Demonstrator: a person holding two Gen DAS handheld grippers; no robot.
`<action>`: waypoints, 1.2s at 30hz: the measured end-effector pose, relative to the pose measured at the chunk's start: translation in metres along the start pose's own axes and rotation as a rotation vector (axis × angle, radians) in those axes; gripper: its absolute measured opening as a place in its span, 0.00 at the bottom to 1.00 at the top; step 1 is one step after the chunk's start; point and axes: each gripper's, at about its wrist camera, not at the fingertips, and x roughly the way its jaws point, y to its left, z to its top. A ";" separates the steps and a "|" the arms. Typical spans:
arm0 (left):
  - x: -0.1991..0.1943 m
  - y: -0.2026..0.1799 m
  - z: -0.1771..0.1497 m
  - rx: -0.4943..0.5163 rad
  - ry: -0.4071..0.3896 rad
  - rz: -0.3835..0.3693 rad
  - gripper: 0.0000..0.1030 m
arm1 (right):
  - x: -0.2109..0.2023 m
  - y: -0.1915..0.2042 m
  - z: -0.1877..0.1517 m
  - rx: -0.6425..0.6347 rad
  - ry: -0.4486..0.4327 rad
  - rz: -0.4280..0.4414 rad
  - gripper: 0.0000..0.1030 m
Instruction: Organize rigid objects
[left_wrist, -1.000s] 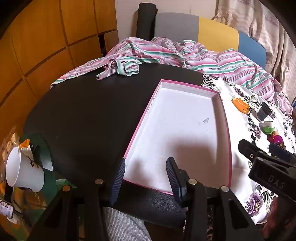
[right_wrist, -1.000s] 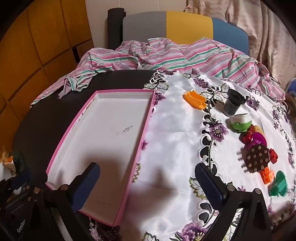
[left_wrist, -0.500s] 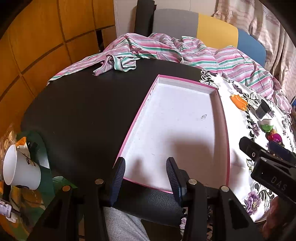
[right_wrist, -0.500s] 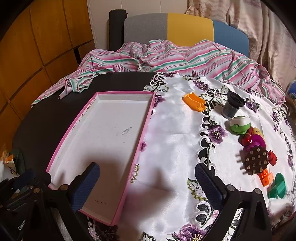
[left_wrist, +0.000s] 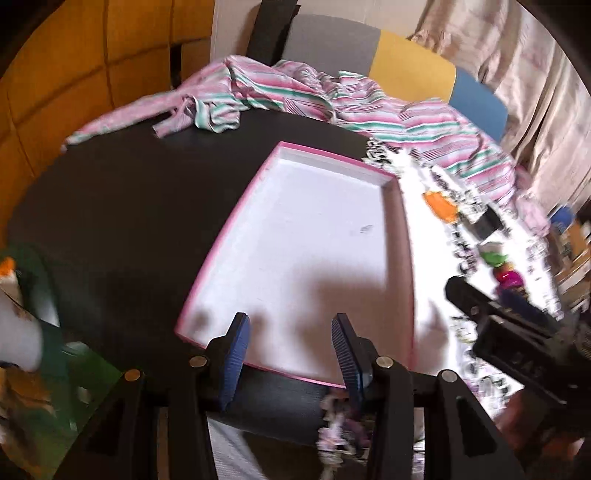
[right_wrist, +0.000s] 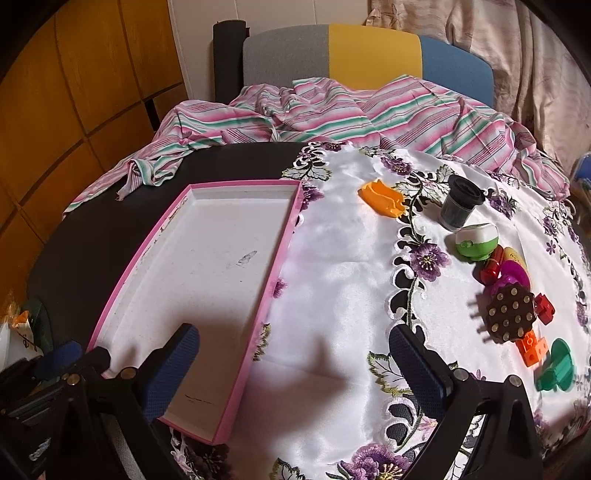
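Note:
An empty pink-rimmed white tray (right_wrist: 140, 254) lies on the black table, also in the left wrist view (left_wrist: 229, 229). On the white floral cloth to its right lie an orange piece (right_wrist: 382, 197), a black jar (right_wrist: 460, 205), a green-white piece (right_wrist: 474, 240), a brown studded disc (right_wrist: 509, 314), red and orange blocks (right_wrist: 532, 345) and a green piece (right_wrist: 557, 369). My left gripper (left_wrist: 291, 354) is open and empty over the tray's near edge. My right gripper (right_wrist: 295, 369) is wide open and empty over the tray's right rim and cloth.
A striped pink-green cloth (right_wrist: 332, 110) is bunched along the table's far side before a grey-yellow-blue chair (right_wrist: 365, 51). A white cup (left_wrist: 18, 332) sits low at the left, off the table. Wooden panels (right_wrist: 74, 92) line the left wall.
Both grippers have risen and pulled back a little. The left view has swung and blurred. Both stay open and empty.

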 end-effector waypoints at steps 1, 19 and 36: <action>0.000 -0.001 0.000 -0.004 0.000 -0.005 0.45 | 0.000 -0.002 0.000 0.004 -0.002 -0.006 1.00; 0.004 -0.054 -0.015 0.221 -0.019 -0.002 0.45 | -0.007 -0.061 -0.012 0.157 -0.013 -0.023 1.00; 0.010 -0.095 -0.029 0.328 0.040 -0.138 0.46 | -0.012 -0.207 0.017 0.363 -0.048 -0.144 0.95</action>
